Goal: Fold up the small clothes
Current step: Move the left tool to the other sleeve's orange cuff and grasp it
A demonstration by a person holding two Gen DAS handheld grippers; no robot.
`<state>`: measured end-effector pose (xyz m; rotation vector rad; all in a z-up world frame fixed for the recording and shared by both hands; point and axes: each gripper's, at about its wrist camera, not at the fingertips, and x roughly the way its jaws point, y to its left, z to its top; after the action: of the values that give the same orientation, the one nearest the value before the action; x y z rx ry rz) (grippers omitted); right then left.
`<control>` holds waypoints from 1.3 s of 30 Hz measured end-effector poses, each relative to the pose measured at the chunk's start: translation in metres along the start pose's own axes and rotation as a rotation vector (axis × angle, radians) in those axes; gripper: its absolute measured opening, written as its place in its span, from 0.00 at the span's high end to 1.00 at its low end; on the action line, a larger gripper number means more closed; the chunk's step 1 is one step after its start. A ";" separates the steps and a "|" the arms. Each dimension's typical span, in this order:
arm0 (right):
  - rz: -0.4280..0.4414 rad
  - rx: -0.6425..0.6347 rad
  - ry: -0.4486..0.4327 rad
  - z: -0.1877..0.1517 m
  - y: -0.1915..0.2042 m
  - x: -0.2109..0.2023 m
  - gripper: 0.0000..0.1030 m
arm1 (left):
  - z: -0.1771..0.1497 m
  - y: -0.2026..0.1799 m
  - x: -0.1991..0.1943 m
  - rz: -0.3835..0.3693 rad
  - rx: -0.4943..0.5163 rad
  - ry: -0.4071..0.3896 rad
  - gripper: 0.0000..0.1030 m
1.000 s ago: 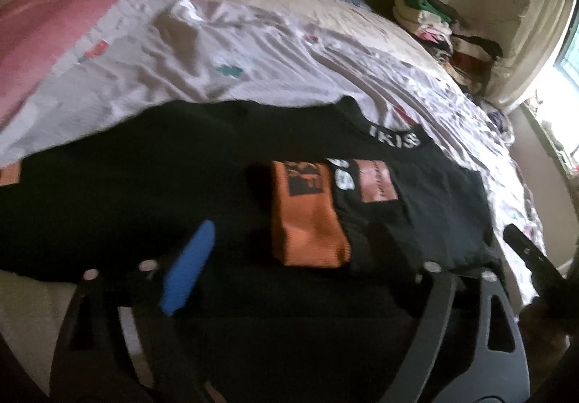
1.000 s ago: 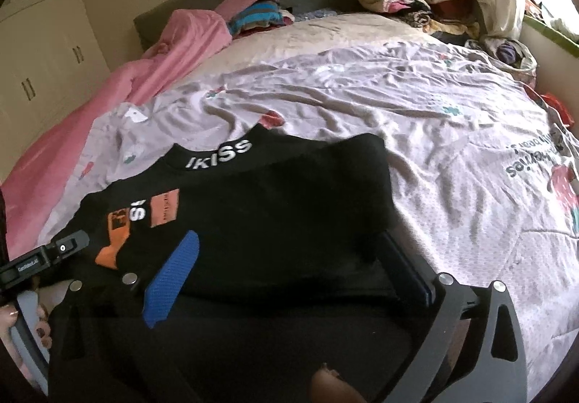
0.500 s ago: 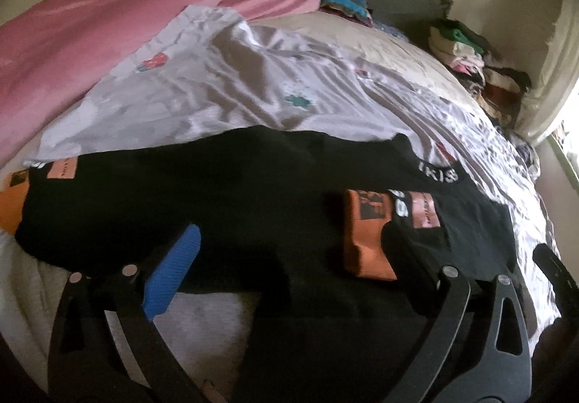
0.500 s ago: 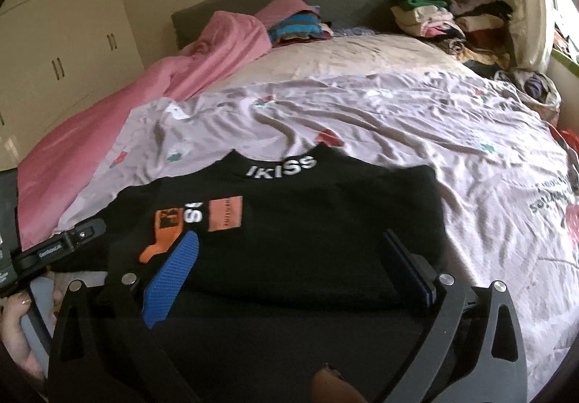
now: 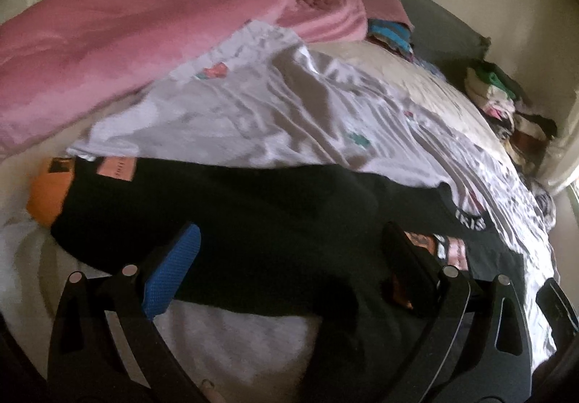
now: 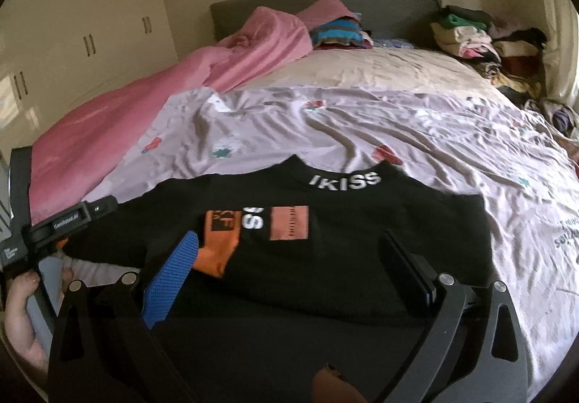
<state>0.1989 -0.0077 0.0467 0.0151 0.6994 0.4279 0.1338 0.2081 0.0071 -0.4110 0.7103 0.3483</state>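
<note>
Black top (image 6: pixel 325 258) with white "IKISS" collar lies flat on the near end of the lilac sheet (image 6: pixel 416 135), one orange-cuffed sleeve folded across its chest. Left gripper (image 5: pixel 289 265) jaws spread wide above the cloth, nothing clamped. Right gripper (image 6: pixel 289 265) likewise wide open. Pink blanket (image 6: pixel 144 106) far left.

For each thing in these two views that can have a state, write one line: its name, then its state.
black top: spread flat on the bed, one orange-cuffed sleeve folded across its front.
left gripper: open, jaws have just widened, gripping nothing.
right gripper: open, holding nothing.
pink blanket: bunched along the bed's side.
wardrobe doors: closed.
clothes pile: heaped by the headboard.
</note>
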 end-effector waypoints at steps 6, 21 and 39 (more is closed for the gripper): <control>0.027 -0.051 0.010 0.006 0.021 0.010 0.04 | 0.007 0.018 -0.003 0.073 -0.031 -0.034 0.09; 0.126 -0.160 0.008 0.023 0.075 0.034 0.04 | 0.014 0.060 -0.011 0.262 -0.116 -0.080 0.09; 0.278 -0.292 0.066 0.025 0.147 0.064 0.04 | 0.015 0.125 -0.013 0.417 -0.290 -0.083 0.09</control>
<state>0.2029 0.1548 0.0491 -0.1801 0.6963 0.7972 0.0775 0.3206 -0.0040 -0.5185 0.6641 0.8644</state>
